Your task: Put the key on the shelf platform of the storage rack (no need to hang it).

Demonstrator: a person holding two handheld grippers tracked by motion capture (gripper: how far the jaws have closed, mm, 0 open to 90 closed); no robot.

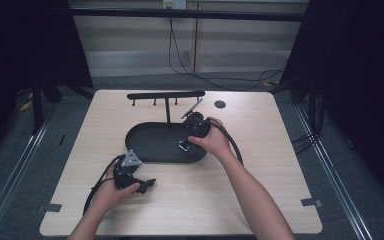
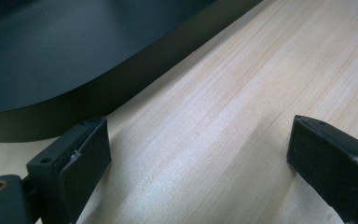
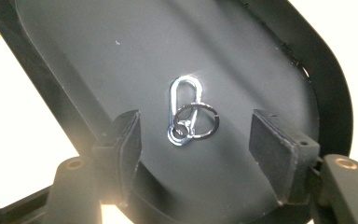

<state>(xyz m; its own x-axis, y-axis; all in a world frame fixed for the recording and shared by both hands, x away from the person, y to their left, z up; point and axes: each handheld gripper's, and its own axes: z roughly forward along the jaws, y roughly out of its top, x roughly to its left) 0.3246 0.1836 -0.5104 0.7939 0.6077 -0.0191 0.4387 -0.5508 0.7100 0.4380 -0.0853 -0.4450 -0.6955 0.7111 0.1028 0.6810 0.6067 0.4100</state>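
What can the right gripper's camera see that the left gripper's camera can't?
The right gripper view has the silver carabiner clip with its dark key ring, lying flat inside the black oval tray between open jaws. The left gripper view has bare wooden table between its open jaws, with the tray's outer wall beside it. Both share the tray and black jaws.

In the high view, the person's right hand [image 1: 215,141] and its tongs [image 1: 185,145] cover the near right part of the black tray [image 1: 147,142], and the carabiner there is too small to make out. The left tongs view cuts the tray off at its top and left edges. Both forearms run off the bottom edge.
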